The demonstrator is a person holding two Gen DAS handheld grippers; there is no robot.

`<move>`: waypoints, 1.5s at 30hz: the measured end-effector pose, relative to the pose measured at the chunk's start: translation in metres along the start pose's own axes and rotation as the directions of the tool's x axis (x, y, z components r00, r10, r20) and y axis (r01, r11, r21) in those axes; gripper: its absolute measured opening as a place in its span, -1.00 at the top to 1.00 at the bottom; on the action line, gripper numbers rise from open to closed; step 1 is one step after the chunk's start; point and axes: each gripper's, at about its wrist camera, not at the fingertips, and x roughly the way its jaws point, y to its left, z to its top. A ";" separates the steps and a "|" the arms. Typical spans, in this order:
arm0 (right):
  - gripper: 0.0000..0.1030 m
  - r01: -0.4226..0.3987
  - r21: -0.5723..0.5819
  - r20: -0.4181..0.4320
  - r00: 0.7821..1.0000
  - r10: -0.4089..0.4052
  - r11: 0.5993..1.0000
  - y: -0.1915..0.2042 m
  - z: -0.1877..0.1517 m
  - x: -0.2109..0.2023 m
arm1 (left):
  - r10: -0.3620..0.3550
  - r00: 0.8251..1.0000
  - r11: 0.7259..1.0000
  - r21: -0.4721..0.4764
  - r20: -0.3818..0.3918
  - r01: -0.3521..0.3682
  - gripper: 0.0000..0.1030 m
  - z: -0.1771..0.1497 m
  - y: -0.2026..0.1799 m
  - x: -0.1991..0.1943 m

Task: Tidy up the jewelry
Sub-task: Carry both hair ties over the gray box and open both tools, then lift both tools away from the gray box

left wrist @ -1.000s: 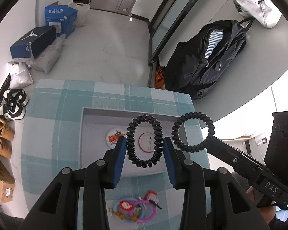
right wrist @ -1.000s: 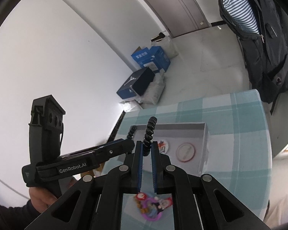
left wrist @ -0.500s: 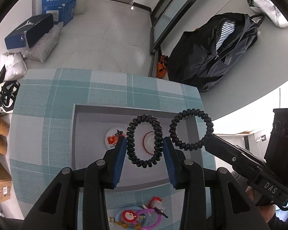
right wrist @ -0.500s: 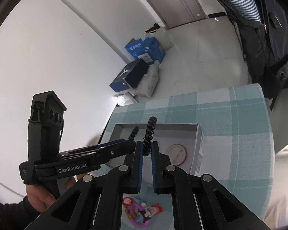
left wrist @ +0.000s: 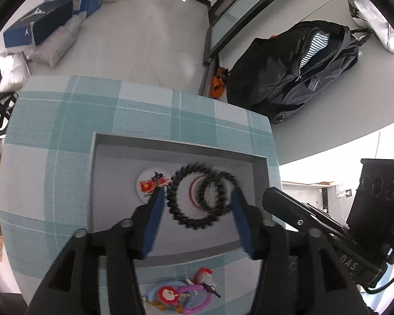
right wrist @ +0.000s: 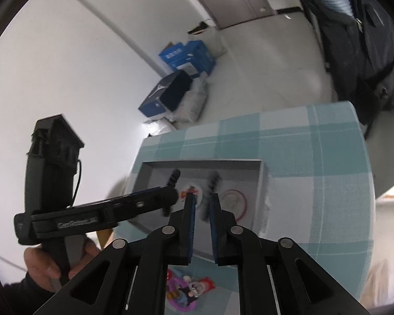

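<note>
Black spiral hair ties are showing as two blurred rings over the grey tray (left wrist: 123,189), which is sitting on the teal checked tablecloth (left wrist: 52,131). The larger spiral tie (left wrist: 186,218) is lying between the blue pads of the left gripper (left wrist: 197,197), whose jaws are standing wide apart and are not pinching it; its left edge is just beside the left pad. The smaller spiral tie (left wrist: 218,191) is overlapping the larger one's right side and sitting in front of a round red-rimmed badge (left wrist: 194,191) in the tray. Whether either ring is touching the tray floor cannot be told through the blur. A second round badge (left wrist: 151,185) with a red flag print is lying in the tray just left of the ties.

From the right wrist view, the right gripper (right wrist: 201,202) is hovering over the tray with its jaws slightly parted, and a blurred tie (right wrist: 213,181) is showing just beyond the gap, not clamped. The left gripper's finger is reaching in from the left. Near the tray's front edge, a cluster of colourful hair bands (left wrist: 181,295) is resting on the cloth.
</note>
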 end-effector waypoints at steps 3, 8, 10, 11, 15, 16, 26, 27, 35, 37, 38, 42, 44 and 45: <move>0.13 0.014 0.011 0.036 0.999 -0.014 1.000 -0.002 -0.001 -0.009 | 0.019 0.999 1.000 0.023 0.050 -0.020 -0.49 -0.004 -0.002 -0.010; -0.13 0.022 -0.004 0.091 0.996 -0.021 1.000 0.001 0.000 -0.025 | 0.052 0.997 0.998 0.022 0.062 -0.054 -0.49 -0.009 0.000 -0.016; -0.26 0.025 -0.009 0.111 0.994 -0.024 1.000 0.004 0.000 -0.031 | 0.074 0.995 0.997 0.026 0.073 -0.076 -0.49 -0.013 0.000 -0.020; -0.29 0.029 -0.013 0.117 0.993 -0.027 1.000 0.005 0.000 -0.032 | 0.081 0.994 0.996 0.028 0.079 -0.084 -0.49 -0.014 0.000 -0.021; -0.42 0.041 -0.031 0.138 0.990 -0.036 0.999 0.010 -0.004 -0.040 | 0.129 0.984 0.990 0.041 0.124 -0.135 -0.49 -0.022 -0.004 -0.030; -0.45 0.045 -0.035 0.141 0.989 -0.040 0.998 0.012 -0.005 -0.041 | 0.139 0.981 0.988 0.045 0.136 -0.147 -0.49 -0.024 -0.005 -0.032; -0.71 0.083 -0.067 0.179 0.981 -0.070 0.994 0.027 -0.025 -0.057 | 0.212 0.954 0.970 0.070 0.213 -0.232 -0.49 -0.047 -0.010 -0.052; -0.74 0.085 -0.071 0.182 0.981 -0.071 0.994 0.027 -0.027 -0.058 | 0.220 0.950 0.968 0.070 0.220 -0.240 -0.49 -0.051 -0.010 -0.054; -0.89 0.106 -0.085 0.195 0.977 -0.088 0.991 0.033 -0.050 -0.061 | 0.263 0.930 0.954 0.074 0.255 -0.290 -0.50 -0.075 -0.008 -0.061; -0.90 0.112 -0.087 0.194 0.977 -0.094 0.990 0.034 -0.057 -0.061 | 0.270 0.927 0.951 0.076 0.258 -0.298 -0.50 -0.082 -0.007 -0.062; -0.91 0.116 -0.090 0.192 0.977 -0.097 0.989 0.035 -0.060 -0.060 | 0.271 0.927 0.951 0.077 0.259 -0.300 -0.50 -0.086 -0.006 -0.062; -0.94 0.145 -0.116 0.186 0.975 -0.122 0.983 0.037 -0.073 -0.057 | 0.282 0.923 0.949 0.068 0.262 -0.309 -0.50 -0.098 -0.002 -0.060; -0.95 0.156 -0.129 0.182 0.974 -0.131 0.979 0.038 -0.080 -0.056 | 0.286 0.923 0.948 0.065 0.258 -0.312 -0.50 -0.103 0.000 -0.058; -0.95 0.162 -0.134 0.181 0.974 -0.136 0.978 0.039 -0.084 -0.055 | 0.287 0.922 0.947 0.066 0.258 -0.313 -0.50 -0.107 0.000 -0.056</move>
